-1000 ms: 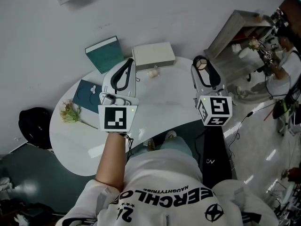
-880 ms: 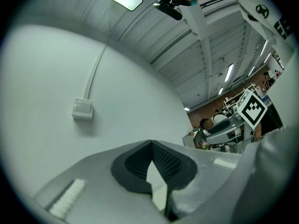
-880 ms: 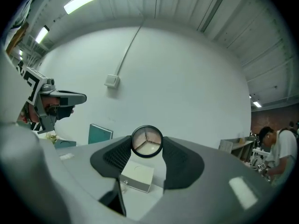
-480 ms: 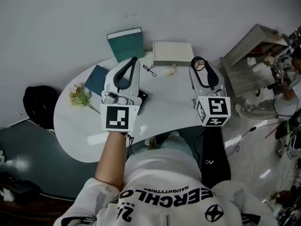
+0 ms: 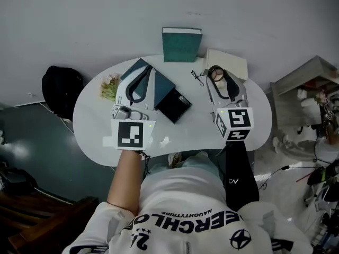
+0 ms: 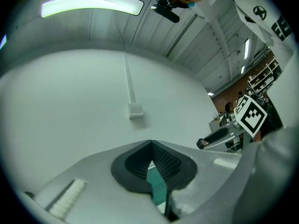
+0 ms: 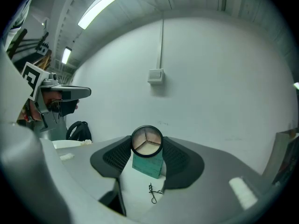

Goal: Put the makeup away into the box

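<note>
Cool, even indoor light, moderately bright. Head view: diffuse light, shadows weak; white table [image 5: 90,115] carries pale reflections near front edge; floor [image 5: 32,157] at left dark, underexposed; strong barrel distortion, straight lines bend toward edges. Left gripper view: ceiling light strip [image 6: 91,6] blown out, greenish fringe; black vignette in corners; left gripper [image 6: 150,146] close to lens, soft. Right gripper view: second light strip [image 7: 110,3] overexposed; round compact [image 7: 147,141] in sharp focus; wall curves with fisheye, corners black
</note>
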The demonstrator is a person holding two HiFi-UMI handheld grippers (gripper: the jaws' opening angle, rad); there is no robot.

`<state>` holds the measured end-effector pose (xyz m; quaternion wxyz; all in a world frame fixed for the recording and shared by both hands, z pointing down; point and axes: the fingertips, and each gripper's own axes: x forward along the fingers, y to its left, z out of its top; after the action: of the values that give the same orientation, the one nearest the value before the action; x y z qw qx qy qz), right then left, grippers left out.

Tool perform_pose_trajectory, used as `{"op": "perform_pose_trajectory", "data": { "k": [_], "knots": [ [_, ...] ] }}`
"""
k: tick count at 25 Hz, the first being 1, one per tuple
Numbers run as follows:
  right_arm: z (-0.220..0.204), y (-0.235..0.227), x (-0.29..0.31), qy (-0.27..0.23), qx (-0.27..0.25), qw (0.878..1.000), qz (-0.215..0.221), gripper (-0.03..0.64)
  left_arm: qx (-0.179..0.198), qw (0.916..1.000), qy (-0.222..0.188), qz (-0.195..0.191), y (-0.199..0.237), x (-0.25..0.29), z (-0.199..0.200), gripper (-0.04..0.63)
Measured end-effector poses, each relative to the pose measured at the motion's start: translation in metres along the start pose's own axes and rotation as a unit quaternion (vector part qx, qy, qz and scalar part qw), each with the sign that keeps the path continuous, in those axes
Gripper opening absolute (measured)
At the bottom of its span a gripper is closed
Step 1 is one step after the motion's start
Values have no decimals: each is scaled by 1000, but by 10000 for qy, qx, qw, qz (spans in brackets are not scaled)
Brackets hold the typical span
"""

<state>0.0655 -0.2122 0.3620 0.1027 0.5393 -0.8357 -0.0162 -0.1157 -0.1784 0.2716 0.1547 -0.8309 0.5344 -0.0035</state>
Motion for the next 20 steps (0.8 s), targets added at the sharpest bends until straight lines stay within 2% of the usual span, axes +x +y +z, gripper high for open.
{"op": "perform_pose_trajectory", "data": {
  "k": [4,6,13,20],
  "knots": [
    [-2,17,10,38,2,9998,184,241,14,9999,51,117,11,-11,-4,0],
    [-17,25,19,233,57,9991,350,241,33,9999,73,151,14,-14,-8,0],
    [-107,68,39,1298,113,9871,930,241,-14,9998,119,142,14,-16,-14,0],
    [-189,100,47,2267,248,9650,1296,241,-54,9998,171,112,12,-16,-18,0]
  ]
}}
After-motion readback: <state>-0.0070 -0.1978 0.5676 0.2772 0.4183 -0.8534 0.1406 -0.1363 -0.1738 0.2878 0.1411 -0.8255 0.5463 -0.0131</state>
